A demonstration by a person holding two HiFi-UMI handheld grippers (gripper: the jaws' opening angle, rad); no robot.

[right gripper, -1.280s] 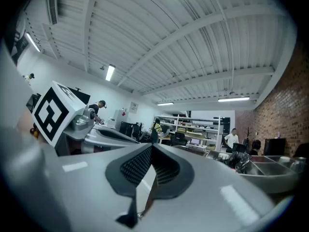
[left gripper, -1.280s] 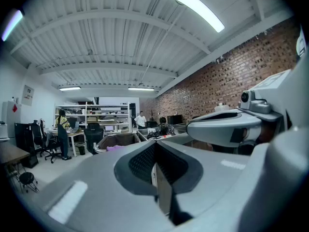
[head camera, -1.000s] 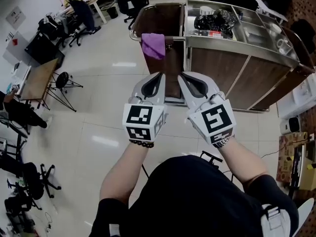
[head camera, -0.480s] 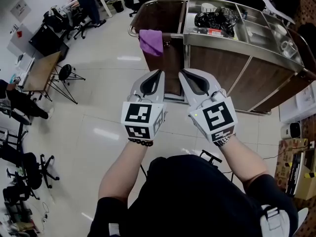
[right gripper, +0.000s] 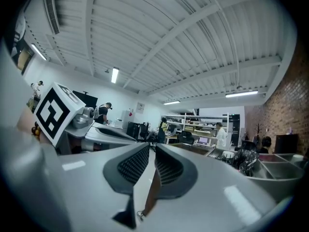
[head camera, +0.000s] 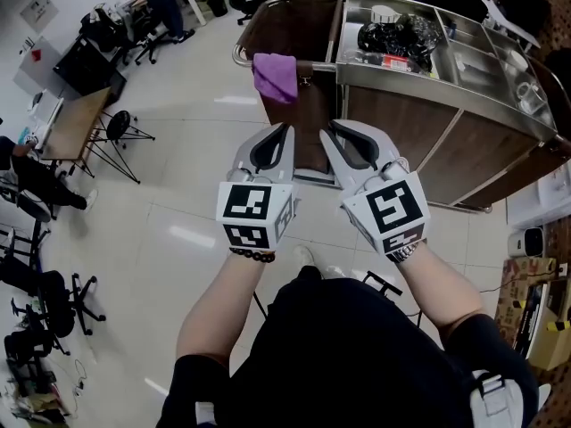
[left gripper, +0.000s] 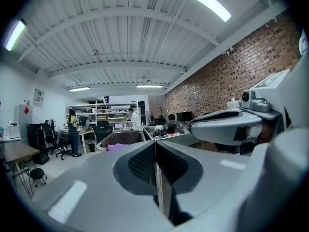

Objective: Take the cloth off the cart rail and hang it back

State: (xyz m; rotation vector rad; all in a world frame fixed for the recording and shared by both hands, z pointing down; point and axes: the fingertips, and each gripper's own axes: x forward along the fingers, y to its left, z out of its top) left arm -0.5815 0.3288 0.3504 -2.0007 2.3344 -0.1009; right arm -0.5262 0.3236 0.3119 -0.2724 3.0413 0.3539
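A purple cloth (head camera: 275, 77) hangs over the curved end rail (head camera: 243, 56) of a steel and wood cart (head camera: 419, 114); it shows small and far in the left gripper view (left gripper: 118, 147). Both grippers are held level side by side, short of the cart and apart from the cloth. My left gripper (head camera: 287, 130) (left gripper: 155, 145) is shut, its pads pressed together on nothing. My right gripper (head camera: 328, 133) (right gripper: 152, 147) shows a narrow gap; its jaws have just been opening and nothing is between them.
The cart top holds a black bag (head camera: 397, 36) and steel bins (head camera: 464, 56). A wooden desk (head camera: 71, 136), a black stool (head camera: 114, 141) and office chairs (head camera: 53, 315) stand at the left. People work at far desks (left gripper: 72, 129). Pale tiled floor (head camera: 196, 194) lies between me and the cart.
Both grippers have drifted a little forward toward the cart. The cloth stays draped on the rail as before.
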